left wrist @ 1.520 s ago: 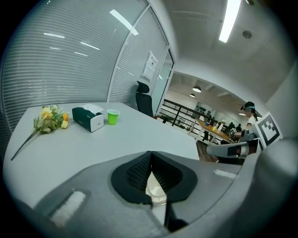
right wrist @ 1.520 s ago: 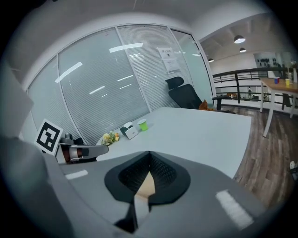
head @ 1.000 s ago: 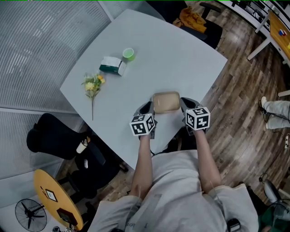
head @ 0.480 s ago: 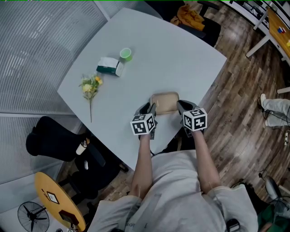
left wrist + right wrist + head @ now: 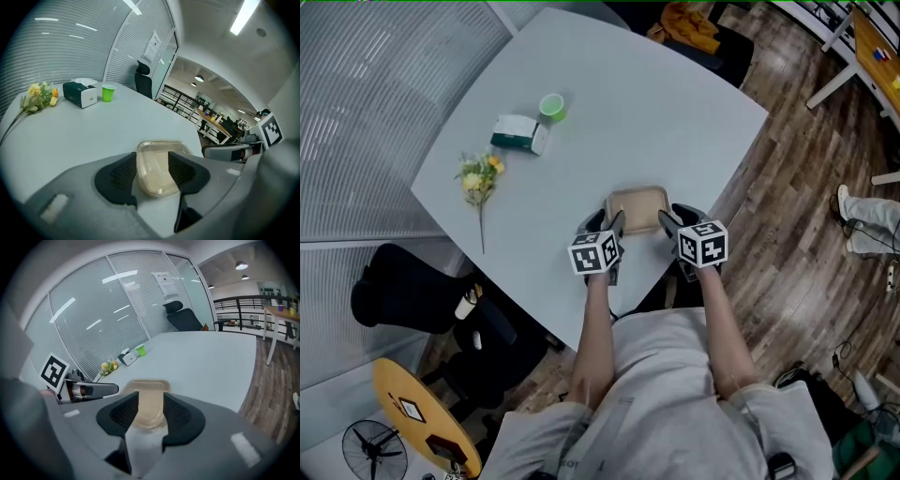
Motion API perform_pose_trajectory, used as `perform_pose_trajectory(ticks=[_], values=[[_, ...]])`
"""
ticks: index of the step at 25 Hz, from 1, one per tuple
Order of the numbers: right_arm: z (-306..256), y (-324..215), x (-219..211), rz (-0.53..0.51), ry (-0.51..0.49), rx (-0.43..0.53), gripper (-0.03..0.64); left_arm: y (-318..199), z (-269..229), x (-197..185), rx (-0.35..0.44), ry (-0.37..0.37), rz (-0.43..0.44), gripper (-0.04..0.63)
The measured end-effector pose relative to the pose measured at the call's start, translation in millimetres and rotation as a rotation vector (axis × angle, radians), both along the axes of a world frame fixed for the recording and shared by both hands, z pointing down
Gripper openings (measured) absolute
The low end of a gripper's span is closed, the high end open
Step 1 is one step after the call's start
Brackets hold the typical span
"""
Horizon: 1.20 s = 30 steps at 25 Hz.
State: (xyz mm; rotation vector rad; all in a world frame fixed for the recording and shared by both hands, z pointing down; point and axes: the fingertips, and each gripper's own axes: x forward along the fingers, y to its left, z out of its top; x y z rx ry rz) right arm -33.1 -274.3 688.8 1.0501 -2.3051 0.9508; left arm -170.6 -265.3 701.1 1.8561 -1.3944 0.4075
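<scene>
the shallow tan container lies flat on the white table, close to the edge nearest the person, with a gripper at each side of it. the left gripper has its jaws well apart with one end of the container between the dark pads, and the right gripper stands the same way at the other end (whether any pad touches the rim cannot be told). well apart across the table lie a bunch of yellow flowers, a green-and-white tissue box and, just beside it, a small green cup.
</scene>
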Motion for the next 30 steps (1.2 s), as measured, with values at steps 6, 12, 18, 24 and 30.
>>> perform_pose_trajectory(ticks=[6, 12, 18, 24, 30], values=[[8, 0, 4, -0.002, 0.007, -0.021, 0.183, -4, 7, 3, -0.019, -0.002, -0.002, 0.23], [17, 0, 2, -0.009, 0.016, -0.04, 0.193, -5, 11, 5, -0.033, -0.009, -0.001, 0.232], [25, 2, 1, -0.014, 0.03, -0.054, 0.196, -5, 13, 8, -0.039, -0.017, 0.006, 0.232], [31, 5, 0, -0.019, 0.06, -0.052, 0.201, -3, 16, 6, -0.045, -0.025, 0.007, 0.232], [27, 5, -2, -0.028, 0.076, -0.026, 0.199, -1, 16, 7, -0.047, -0.041, 0.008, 0.232]])
